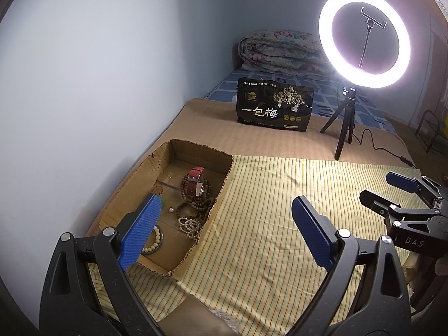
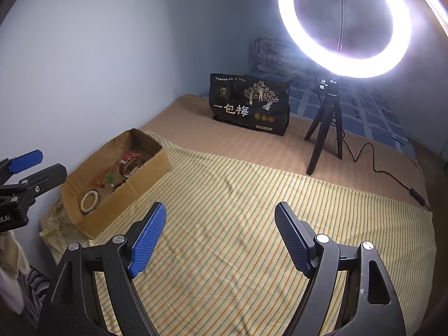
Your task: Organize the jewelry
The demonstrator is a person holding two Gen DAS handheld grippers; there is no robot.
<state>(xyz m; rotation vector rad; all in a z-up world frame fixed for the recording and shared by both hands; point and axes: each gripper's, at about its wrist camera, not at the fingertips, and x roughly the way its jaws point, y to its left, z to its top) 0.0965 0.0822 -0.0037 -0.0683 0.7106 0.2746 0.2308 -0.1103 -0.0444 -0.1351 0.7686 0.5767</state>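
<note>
While both grippers, left [image 1: 226, 232] and right [image 2: 219, 238], gape wide and empty above the striped cloth [image 2: 238, 201], cardboard box [image 1: 196, 151] occupies its left edge; ring light [image 2: 344, 25] and black bag [image 2: 249, 103] stand beyond.

The right gripper [image 2: 219, 214] hangs over a yellow striped cloth [image 2: 252, 196] with its 2 blue-padded jaws spread wide and nothing between them. At the cloth's left edge sits an open cardboard box [image 2: 123, 196] against the wall. Inside it lie a pale bead bracelet [image 2: 90, 198], a red-strapped watch [image 2: 130, 160] and what looks like a thin red cord with a green piece [image 2: 109, 177]. The left gripper [image 2: 42, 162] shows at the left edge. Farther back stand a black snack bag [image 2: 249, 103] and a lit ring light [image 2: 344, 22] on a small tripod [image 2: 324, 137].
</note>
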